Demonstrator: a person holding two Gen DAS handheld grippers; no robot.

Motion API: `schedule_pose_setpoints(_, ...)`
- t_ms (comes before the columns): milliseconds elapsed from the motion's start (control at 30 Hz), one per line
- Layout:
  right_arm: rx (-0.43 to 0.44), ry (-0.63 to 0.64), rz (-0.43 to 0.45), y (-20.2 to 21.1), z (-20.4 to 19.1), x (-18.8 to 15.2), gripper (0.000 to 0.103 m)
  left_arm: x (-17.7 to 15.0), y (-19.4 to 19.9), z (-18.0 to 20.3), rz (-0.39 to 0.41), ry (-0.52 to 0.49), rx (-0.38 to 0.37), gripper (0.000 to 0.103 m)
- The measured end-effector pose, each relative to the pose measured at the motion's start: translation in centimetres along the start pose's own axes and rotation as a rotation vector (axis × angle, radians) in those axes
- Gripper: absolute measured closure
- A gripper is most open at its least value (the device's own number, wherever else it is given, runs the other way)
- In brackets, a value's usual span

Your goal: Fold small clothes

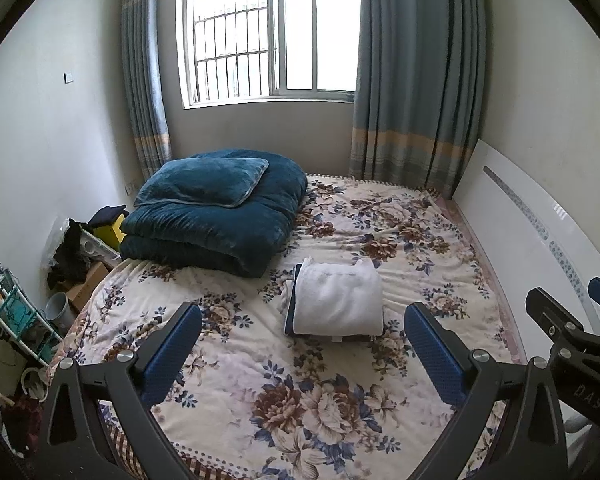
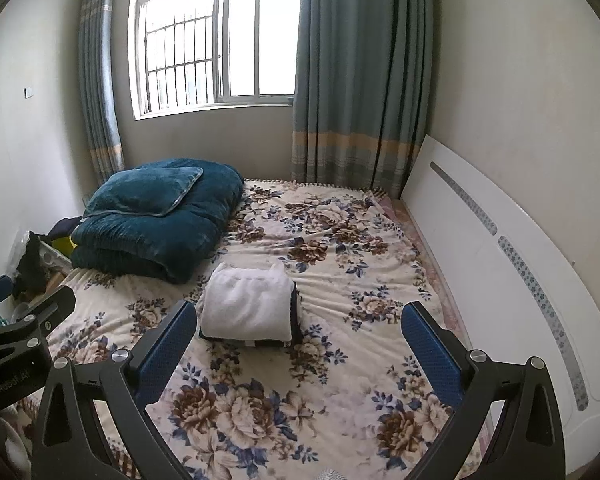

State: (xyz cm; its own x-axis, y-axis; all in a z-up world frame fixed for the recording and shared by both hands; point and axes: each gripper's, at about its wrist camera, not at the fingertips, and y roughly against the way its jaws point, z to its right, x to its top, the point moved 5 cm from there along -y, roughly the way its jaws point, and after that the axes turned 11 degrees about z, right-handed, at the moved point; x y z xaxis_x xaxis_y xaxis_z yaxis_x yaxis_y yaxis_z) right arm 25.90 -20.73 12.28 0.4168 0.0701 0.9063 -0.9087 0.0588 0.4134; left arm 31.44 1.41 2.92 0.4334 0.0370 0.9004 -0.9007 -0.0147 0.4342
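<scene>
Both pairs of jaws stand wide apart with nothing between them: the left gripper [image 1: 302, 344] and the right gripper [image 2: 300, 342] hang above the near part of the bed, each showing blue padded fingers [image 1: 172, 354] on black frames. In the left wrist view the right gripper [image 1: 572, 320] juts in at the right edge; in the right wrist view the left gripper [image 2: 24, 320] shows at the left edge.

Largest of all is the bed [image 1: 420, 240], covered edge to edge by a cream blanket printed with brown and blue flowers. Along its right side leans a white headboard panel [image 2: 480, 264] against the wall. Behind the bed a barred window [image 1: 272, 36] is flanked by grey-blue curtains [image 1: 412, 80].

On the far left part of the bed sits a folded teal quilt [image 1: 216, 232] with a matching teal pillow [image 1: 200, 184] lying on top of it.

Smaller still — the folded clothes [image 1: 336, 300], a white fluffy piece stacked on a dark one, rest near the middle of the bed, just in front of the quilt and apart from both grippers.

Beside the bed on the left, clutter fills the floor: a yellow box [image 1: 110, 232], a cardboard box [image 1: 88, 284] and a grey bucket [image 1: 58, 310].
</scene>
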Motion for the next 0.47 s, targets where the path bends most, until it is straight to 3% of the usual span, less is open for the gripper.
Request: schedule_pose_setpoints(467,0.001,-0.001,0.001,-0.07,-0.1,-0.28,0.0,-0.21,0.42,-0.87,0.009,0.009,0.015,0.0)
